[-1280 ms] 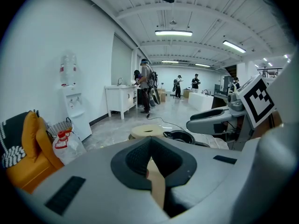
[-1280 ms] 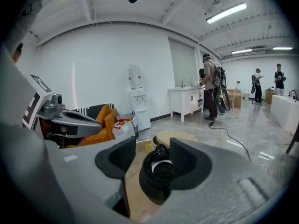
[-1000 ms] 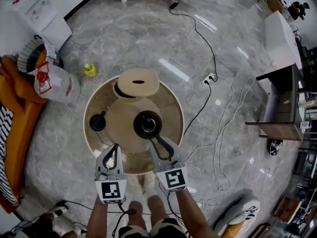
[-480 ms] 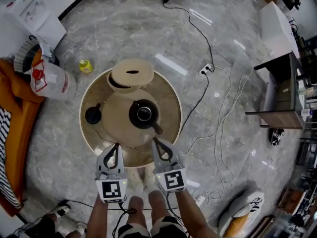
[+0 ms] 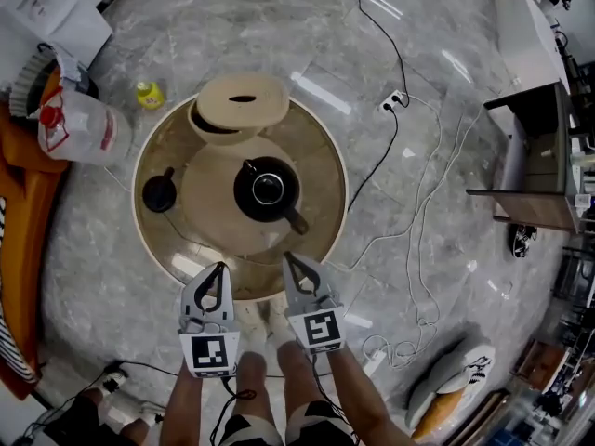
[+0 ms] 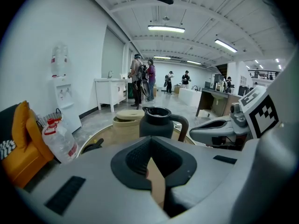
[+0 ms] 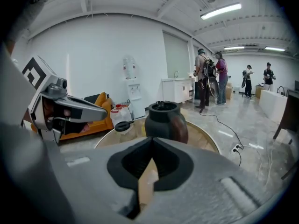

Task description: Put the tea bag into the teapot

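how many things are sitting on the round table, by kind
teapot: 1
loose black lid: 1
beige lidded container: 1
total: 3

No words, brands or numbers are legible. The cubes on the left gripper (image 5: 220,268) and right gripper (image 5: 287,257) bear only black-and-white square markers (image 5: 208,354). Far left of the left gripper, the water jug (image 5: 79,128) carries an unreadable red label (image 5: 106,130).
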### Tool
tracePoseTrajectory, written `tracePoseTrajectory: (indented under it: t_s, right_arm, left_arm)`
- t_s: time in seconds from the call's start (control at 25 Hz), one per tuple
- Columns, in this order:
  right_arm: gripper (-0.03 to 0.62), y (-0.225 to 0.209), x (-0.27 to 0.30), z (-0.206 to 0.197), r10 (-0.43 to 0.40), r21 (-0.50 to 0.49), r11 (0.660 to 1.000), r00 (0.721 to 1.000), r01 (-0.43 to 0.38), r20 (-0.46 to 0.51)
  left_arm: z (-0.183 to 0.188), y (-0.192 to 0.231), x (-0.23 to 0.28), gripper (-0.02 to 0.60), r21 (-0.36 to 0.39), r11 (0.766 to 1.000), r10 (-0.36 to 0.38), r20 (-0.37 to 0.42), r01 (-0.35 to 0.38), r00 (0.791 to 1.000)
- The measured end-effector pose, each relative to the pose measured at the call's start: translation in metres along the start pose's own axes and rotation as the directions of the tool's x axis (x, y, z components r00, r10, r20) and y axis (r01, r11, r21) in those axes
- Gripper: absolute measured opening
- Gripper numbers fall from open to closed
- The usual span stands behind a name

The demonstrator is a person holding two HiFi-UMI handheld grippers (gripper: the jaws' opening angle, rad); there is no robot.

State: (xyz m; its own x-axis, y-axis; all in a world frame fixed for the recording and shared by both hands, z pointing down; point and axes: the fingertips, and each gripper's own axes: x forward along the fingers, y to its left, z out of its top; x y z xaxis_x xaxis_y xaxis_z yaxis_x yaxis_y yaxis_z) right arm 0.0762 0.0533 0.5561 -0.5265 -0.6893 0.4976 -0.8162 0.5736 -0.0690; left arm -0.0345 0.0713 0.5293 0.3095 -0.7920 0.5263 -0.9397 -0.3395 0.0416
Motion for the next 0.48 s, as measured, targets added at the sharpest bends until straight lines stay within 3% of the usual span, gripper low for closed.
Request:
tracePoseTrajectory:
  t_s: [0.2,0.32,0.48]
  right_arm:
    - [-0.001,0.0,0.025,-0.036,0.02,0.002,1.0,0.999,-0.02,-0.029]
    - [0.0,-0.002,0.041,-0.057,0.033,0.001,0.999,0.998,-0.033,-0.061]
    - [0.0,-0.002,0.055,-0.08,0.047,-0.001,0.999,0.994,-0.048,-0.097]
  left_arm:
    - [-0.038,0.001,0.021,0.017,-0.02,1.0,-0.006,-0.033,0.005,0.999]
    - [-0.058,0.002,0.034,0.017,0.007,1.0,-0.015,-0.037,0.015,0.999]
    - [-0.08,0.004,0.044,0.016,-0.035,0.999,-0.004,-0.057,0.002,0.998]
